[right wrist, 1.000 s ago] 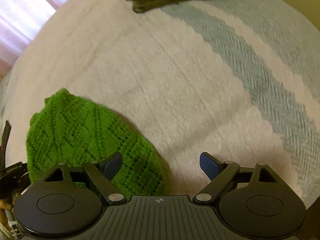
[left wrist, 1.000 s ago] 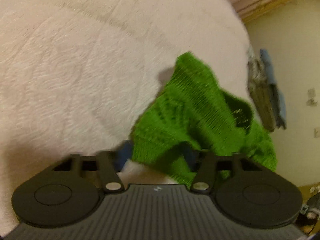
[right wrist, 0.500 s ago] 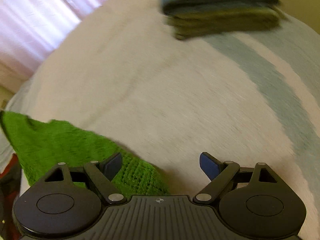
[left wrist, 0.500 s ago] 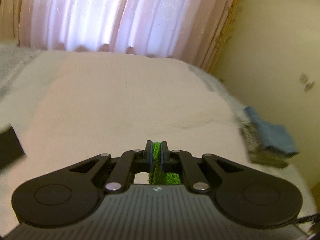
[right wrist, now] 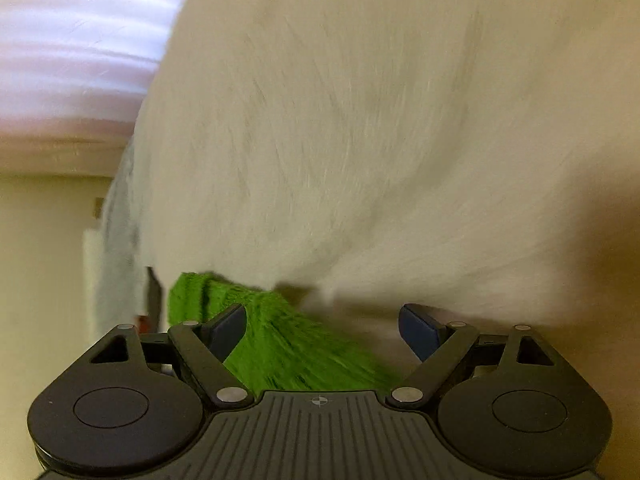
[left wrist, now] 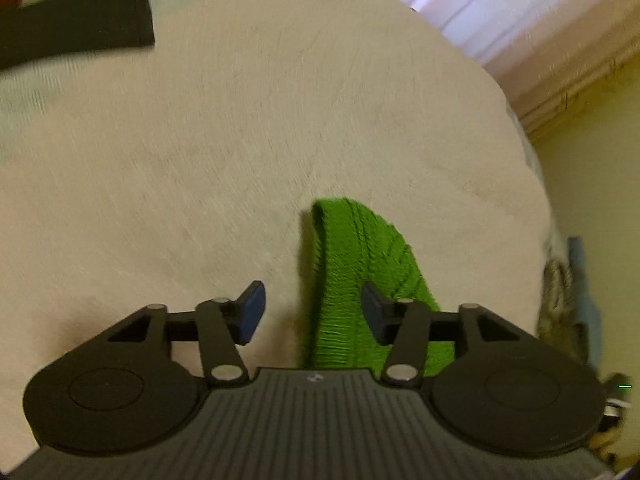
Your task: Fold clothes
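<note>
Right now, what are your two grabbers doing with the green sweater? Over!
Left gripper opening, green sweater between its jaws, pads off it. Right gripper open, holding nothing, sweater just below. Sweater lies on the bed. Nothing blocking.

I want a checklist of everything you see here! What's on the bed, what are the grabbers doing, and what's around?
Surface: white bedspread, blurred by motion.
Job's things: green knitted garment lying on the bedspread; dark cloth at the far left.
Clutter: folded pile at the bed's right edge, blurred.
Grippers: left gripper jaws opening, the garment between them but not pinched; right gripper open over the same garment, gripping nothing.
Cables: nothing seen.
Surroundings: pink curtain, yellowish wall.
</note>
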